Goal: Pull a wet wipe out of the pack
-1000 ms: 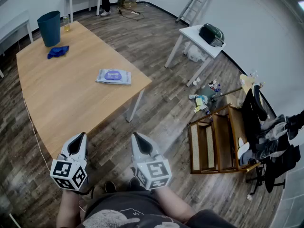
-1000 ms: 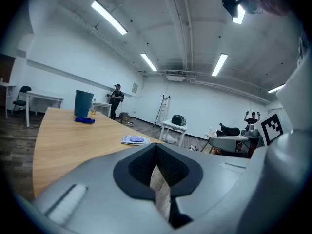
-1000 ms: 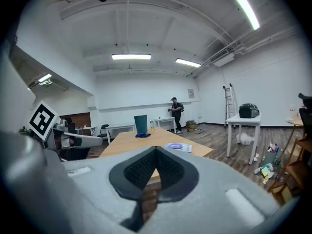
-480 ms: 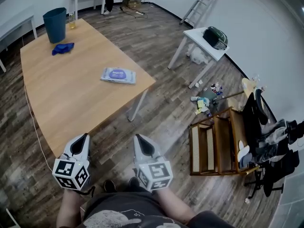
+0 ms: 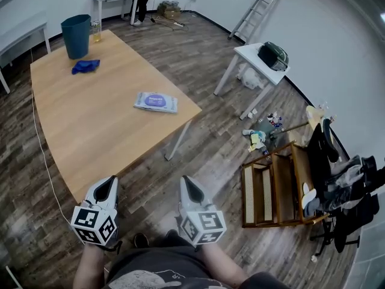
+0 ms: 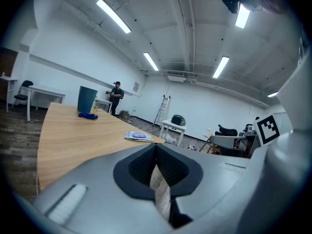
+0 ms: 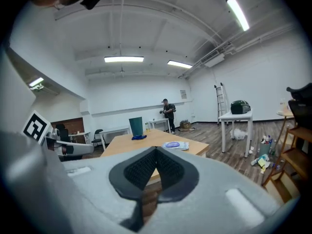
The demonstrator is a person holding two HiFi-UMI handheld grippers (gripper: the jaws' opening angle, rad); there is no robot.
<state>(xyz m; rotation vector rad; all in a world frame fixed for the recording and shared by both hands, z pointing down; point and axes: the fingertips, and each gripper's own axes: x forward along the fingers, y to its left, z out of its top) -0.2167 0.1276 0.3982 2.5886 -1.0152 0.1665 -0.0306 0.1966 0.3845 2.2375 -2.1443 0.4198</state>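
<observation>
A flat wet wipe pack (image 5: 156,102) with a purple label lies on the wooden table (image 5: 72,125), near its right corner. It also shows far off in the left gripper view as the pack (image 6: 139,136) and in the right gripper view as the pack (image 7: 175,145). My left gripper (image 5: 109,186) is shut and empty, held just off the table's near edge. My right gripper (image 5: 188,185) is shut and empty too, over the floor beside the table. Both point toward the table, well short of the pack.
A dark blue bin (image 5: 76,36), a blue cloth (image 5: 86,67) and a bottle of yellow liquid (image 5: 96,31) stand at the table's far end. A small white table (image 5: 260,58) with a dark helmet, a wooden step unit (image 5: 274,185), floor clutter and a ladder (image 5: 254,11) lie to the right.
The view has shifted so the table and pack sit slightly lower and further right. Both grippers sit a little lower in the frame, still shut.
</observation>
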